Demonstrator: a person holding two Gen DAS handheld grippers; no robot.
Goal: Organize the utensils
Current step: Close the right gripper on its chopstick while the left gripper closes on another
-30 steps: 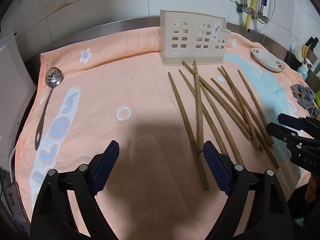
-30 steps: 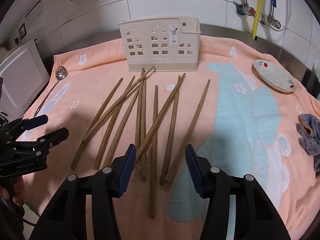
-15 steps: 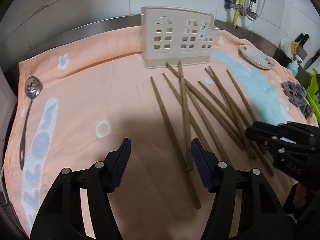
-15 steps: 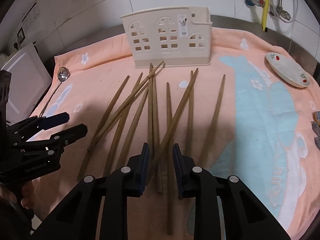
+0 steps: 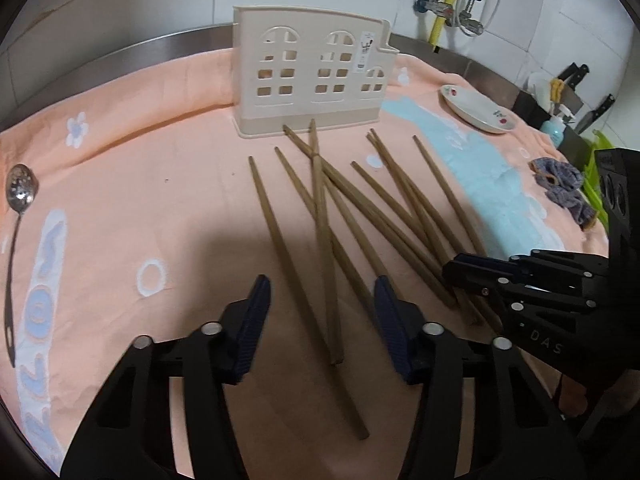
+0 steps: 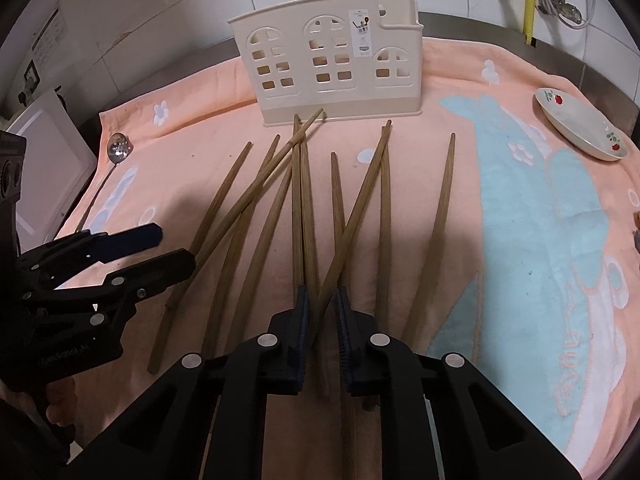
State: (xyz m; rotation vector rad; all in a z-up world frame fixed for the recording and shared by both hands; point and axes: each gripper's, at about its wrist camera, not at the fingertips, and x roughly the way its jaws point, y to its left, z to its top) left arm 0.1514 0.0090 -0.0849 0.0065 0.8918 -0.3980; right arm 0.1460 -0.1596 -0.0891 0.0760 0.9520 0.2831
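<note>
Towel, chopsticks between right gripper

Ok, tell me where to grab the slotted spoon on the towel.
Grip the spoon mid-handle, coming from above with jaws across it: it lies flat on the towel, bowl toward the wall, and the thin handle likely fits better than the bowl.

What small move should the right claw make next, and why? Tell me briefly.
Probably finish the squeeze before any lift. The right claw is closing its jaws around chopsticks that lie crossed with others on the towel. A firm grip likely has to come first, before carrying them to the holder behind.
</note>
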